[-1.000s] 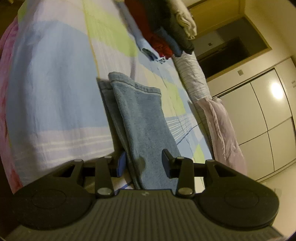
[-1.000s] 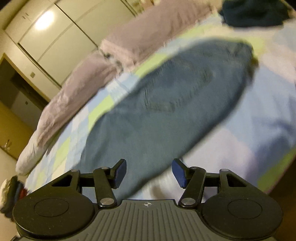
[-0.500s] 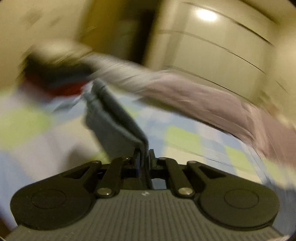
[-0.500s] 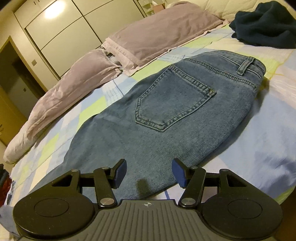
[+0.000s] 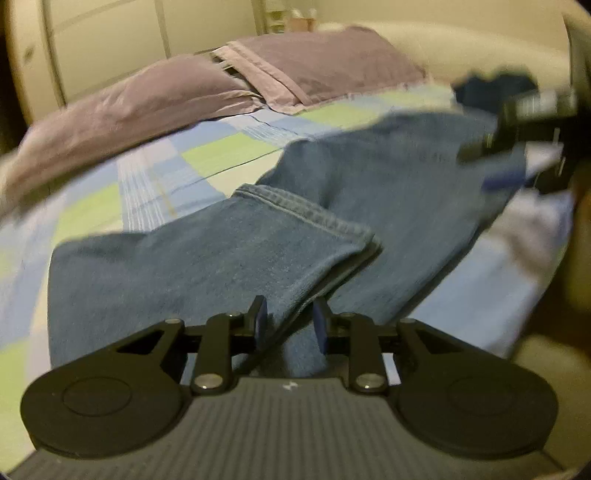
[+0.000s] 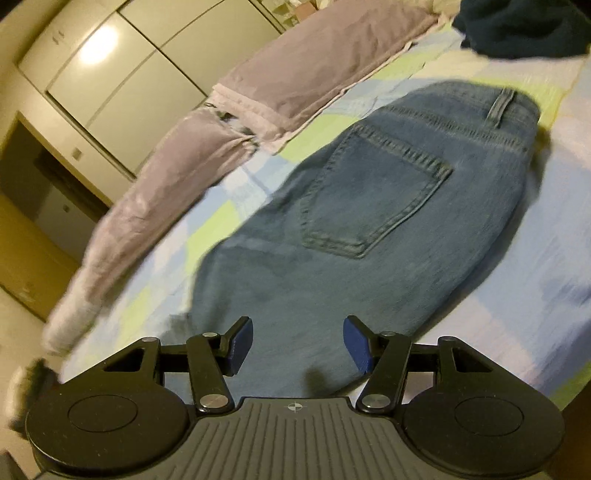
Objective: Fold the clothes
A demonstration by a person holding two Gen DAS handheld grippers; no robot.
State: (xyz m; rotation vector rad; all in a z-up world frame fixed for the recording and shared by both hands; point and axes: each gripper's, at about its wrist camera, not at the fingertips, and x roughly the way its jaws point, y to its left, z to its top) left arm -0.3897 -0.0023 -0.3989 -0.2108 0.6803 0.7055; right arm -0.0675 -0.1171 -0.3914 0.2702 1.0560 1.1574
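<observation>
The left gripper (image 5: 289,322) has its blue-padded jaws parted, with the folded-over leg of a pair of blue jeans (image 5: 229,258) lying between and just beyond them; the pads do not look pressed onto the denim, though blur makes contact hard to judge; the hemmed cuff (image 5: 306,214) of that leg lies doubled back on top of the jeans, its stitched edge facing away from the gripper. The right gripper (image 6: 298,345) also has its jaws spread wide, holding nothing, hovering over the seat end of the jeans (image 6: 369,229); just past it sits a back pocket (image 6: 373,195), and farther on the waistband with a belt loop (image 6: 500,103). In the left wrist view the right gripper (image 5: 506,166) appears blurred over the far right part of the jeans. The jeans lie flat on a bed with a sheet (image 5: 155,173) checked in blue, green and white; beyond the jeans, two mauve pillows (image 6: 303,70) line the far side of the bed; a dark navy garment (image 6: 517,26) is bunched past the waistband; behind the pillows stand pale wardrobe doors (image 6: 122,62).
</observation>
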